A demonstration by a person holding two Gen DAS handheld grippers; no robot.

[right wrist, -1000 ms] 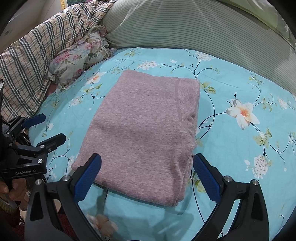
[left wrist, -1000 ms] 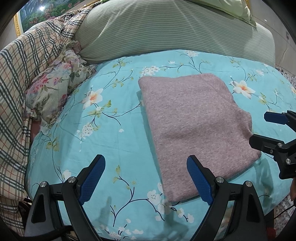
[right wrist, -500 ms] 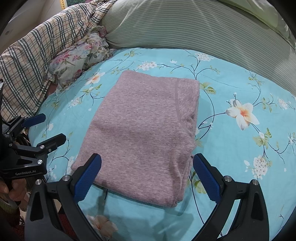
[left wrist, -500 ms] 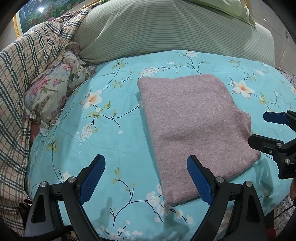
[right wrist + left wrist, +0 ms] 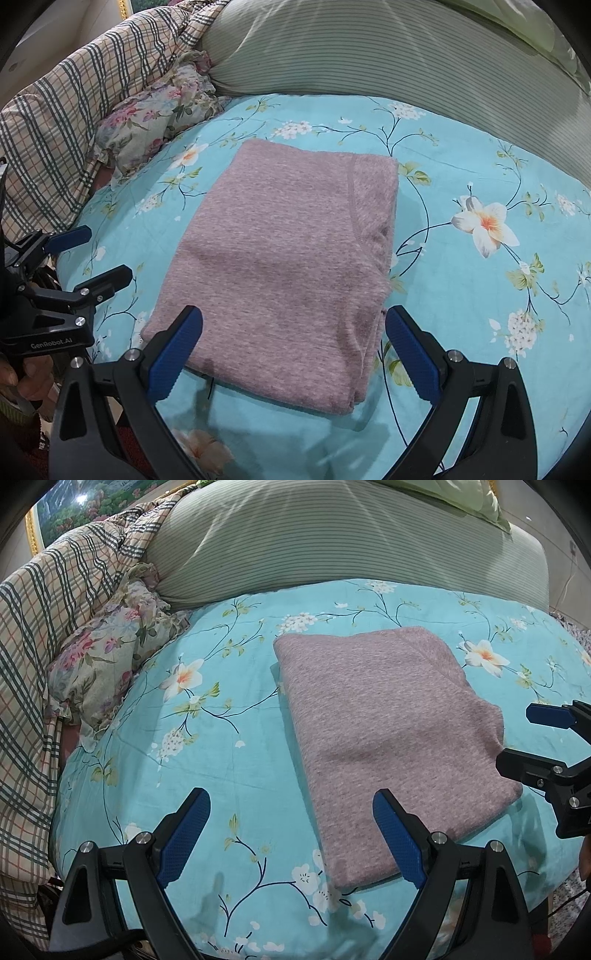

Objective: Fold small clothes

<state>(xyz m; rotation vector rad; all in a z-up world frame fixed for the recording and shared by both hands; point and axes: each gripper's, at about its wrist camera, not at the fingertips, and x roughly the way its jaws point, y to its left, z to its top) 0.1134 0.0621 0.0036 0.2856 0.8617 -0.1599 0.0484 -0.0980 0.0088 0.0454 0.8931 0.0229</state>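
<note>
Folded mauve knit garment (image 5: 284, 266) flat on turquoise floral bedsheet (image 5: 461, 295), neat rectangle, folded edges stacked along 3 o'clock side in right wrist view. Right gripper (image 5: 293, 343) jaws spread wide, empty, poised over garment's near edge. Left gripper (image 5: 291, 829) likewise wide open, empty, at garment's near corner. Striped green pillow (image 5: 332, 542) at 12 o'clock; plaid quilt (image 5: 40, 646) at 9 o'clock.

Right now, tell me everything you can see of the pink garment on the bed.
The pink garment is a heathered mauve knit, fuzzy-looking, folded into a flat rectangle of stacked layers. A stitched seam curves near its right edge, where layer edges show. It lies on the turquoise floral sheet, touching nothing else. Both tools are open and off it.
</note>
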